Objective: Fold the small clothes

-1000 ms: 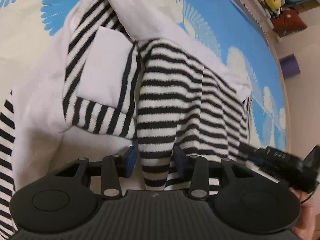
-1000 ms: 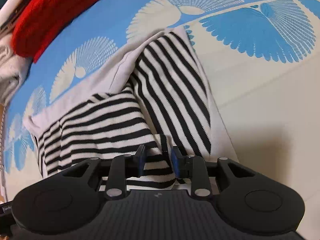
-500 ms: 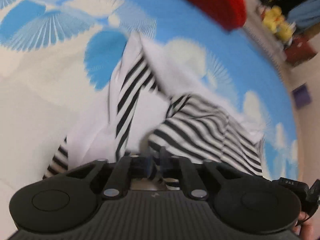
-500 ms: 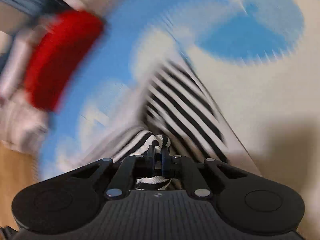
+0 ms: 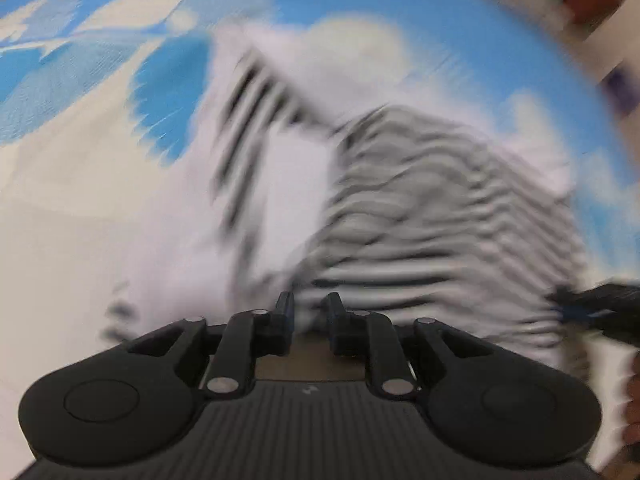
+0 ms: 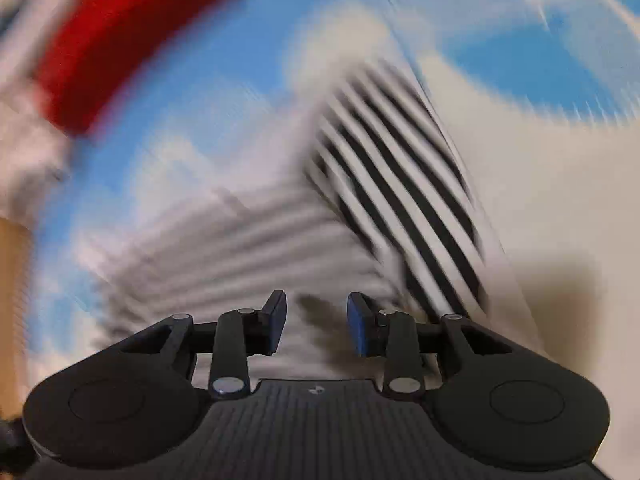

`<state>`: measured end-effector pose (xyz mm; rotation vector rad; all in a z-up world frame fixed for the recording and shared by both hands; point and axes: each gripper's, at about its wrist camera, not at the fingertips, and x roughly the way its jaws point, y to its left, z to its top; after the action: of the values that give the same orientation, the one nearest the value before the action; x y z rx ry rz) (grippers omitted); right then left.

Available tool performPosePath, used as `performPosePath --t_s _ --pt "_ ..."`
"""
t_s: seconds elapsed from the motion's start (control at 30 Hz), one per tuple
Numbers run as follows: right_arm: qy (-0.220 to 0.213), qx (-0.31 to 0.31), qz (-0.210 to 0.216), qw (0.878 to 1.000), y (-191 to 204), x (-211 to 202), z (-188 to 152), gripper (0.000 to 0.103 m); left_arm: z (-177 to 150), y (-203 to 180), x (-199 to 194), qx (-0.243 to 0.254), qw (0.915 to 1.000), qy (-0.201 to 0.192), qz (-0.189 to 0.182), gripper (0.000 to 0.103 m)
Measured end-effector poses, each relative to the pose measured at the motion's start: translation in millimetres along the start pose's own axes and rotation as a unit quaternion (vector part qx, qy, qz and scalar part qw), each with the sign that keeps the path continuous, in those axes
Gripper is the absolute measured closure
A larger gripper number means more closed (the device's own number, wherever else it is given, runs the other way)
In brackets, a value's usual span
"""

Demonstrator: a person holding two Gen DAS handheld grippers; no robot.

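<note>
Both views are blurring heavily, so fine detail is not readable. The striped garment is lying partly folded on the blue and cream patterned cover, its bulk toward the cover's middle, with white panels showing between the black-and-white stripes. The left gripper is sitting at the garment's near edge with its fingers standing a little apart; whether any cloth is caught between them I cannot tell. The right gripper is hanging over the striped cloth with its fingers spread wide and nothing between them.

My reading is that 1 fold is being laid and let go. The next move is calling for a fresh grip on 2 free corners of the near edge and a carry across the garment.

No container is visible; a red item is lying near the cover's far edge.
</note>
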<state>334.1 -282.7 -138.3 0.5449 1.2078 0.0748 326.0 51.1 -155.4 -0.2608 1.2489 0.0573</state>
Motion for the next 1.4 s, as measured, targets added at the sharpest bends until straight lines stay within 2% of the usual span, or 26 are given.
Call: performPosePath --t_s 0.07,0.13,0.17,0.2,0.23,0.3,0.33,0.37,0.4,0.47,0.57,0.67,0.73,0.9,1.07,1.17,1.27,1.33,1.4 --pt "-0.006 0.024 0.001 1.0 -4.7 0.3 -1.2 0.067 3.0 3.3 -18.9 -0.013 0.9986 -0.036 -0.037 0.085" --pt "-0.036 0.013 0.032 0.999 3.7 -13.9 -0.1 0.066 5.9 0.9 -40.6 -0.002 0.9931 -0.091 -0.075 0.085" --pt "-0.058 -0.003 0.047 0.997 9.1 -21.5 -1.6 0.062 5.5 -1.2 -45.1 0.005 0.9908 -0.109 -0.081 0.084" --pt "-0.068 -0.011 0.052 0.996 11.2 -25.6 -2.8 0.059 7.3 -3.1 -43.4 0.008 0.9907 -0.11 -0.08 0.082" --pt "-0.068 -0.014 0.049 0.996 12.5 -24.4 -5.5 0.056 4.9 -4.8 -36.0 0.012 0.9928 -0.094 -0.074 0.082" --pt "-0.032 -0.008 0.015 0.999 4.5 -4.8 -9.4 0.055 -4.3 -7.1 -6.3 0.03 0.999 -0.018 -0.028 0.079" --pt "-0.012 0.003 -0.011 1.0 -1.2 3.2 -12.4 0.06 -7.9 -6.9 2.5 0.038 0.9993 0.008 0.0 0.08" --pt "-0.012 0.017 -0.02 1.0 -6.3 1.9 -17.6 0.064 -12.9 -5.6 0.7 0.041 0.9991 0.005 0.013 0.082" --pt "-0.021 0.023 -0.018 0.999 -6.3 -4.6 -19.5 0.064 -15.2 -5.5 -10.4 0.043 0.9989 -0.017 0.006 0.081" --pt "-0.06 0.004 -0.008 0.998 4.0 -33.0 -21.1 0.062 -18.8 -9.8 -41.9 0.066 0.9949 -0.077 0.003 0.079" --pt "-0.158 -0.049 0.007 0.986 19.9 -100.4 -33.8 0.061 -34.9 -17.9 -82.8 0.1 0.9845 -0.139 0.041 0.069" --pt "-0.228 -0.051 0.019 0.972 16.1 -164.5 -51.3 0.059 -54.6 -21.2 -114.2 0.101 0.9809 -0.161 0.043 0.069" --pt "-0.255 -0.063 0.032 0.964 11.6 -198.4 -68.5 0.059 -70.6 -21.9 -134.8 0.105 0.9782 -0.174 0.044 0.069" --pt "-0.311 -0.117 0.027 0.943 -12.3 -263.4 -132.3 0.054 -127.3 -17.5 -184.5 0.113 0.9718 -0.201 0.049 0.068" --pt "-0.305 -0.093 0.032 0.947 -63.1 -268.5 -183.2 0.054 -175.0 -2.8 -227.8 0.117 0.9651 -0.232 0.033 0.067" --pt "-0.294 -0.076 0.019 0.952 -86.9 -254.0 -208.5 0.054 -198.3 9.2 -236.6 0.115 0.9665 -0.229 0.015 0.067" --pt "-0.273 -0.067 0.004 0.96 -105.3 -229.1 -230.2 0.054 -216.3 22.3 -226.2 0.098 0.9707 -0.219 -0.013 0.067" --pt "-0.231 -0.055 -0.003 0.971 -113.5 -212.9 -238.2 0.054 -226.8 31.4 -208.5 0.08 0.9745 -0.208 -0.023 0.064" --pt "-0.19 -0.056 0.0 0.98 -117.4 -195.9 -239.6 0.054 -235.0 40.7 -184.9 0.058 0.9788 -0.195 -0.025 0.049"
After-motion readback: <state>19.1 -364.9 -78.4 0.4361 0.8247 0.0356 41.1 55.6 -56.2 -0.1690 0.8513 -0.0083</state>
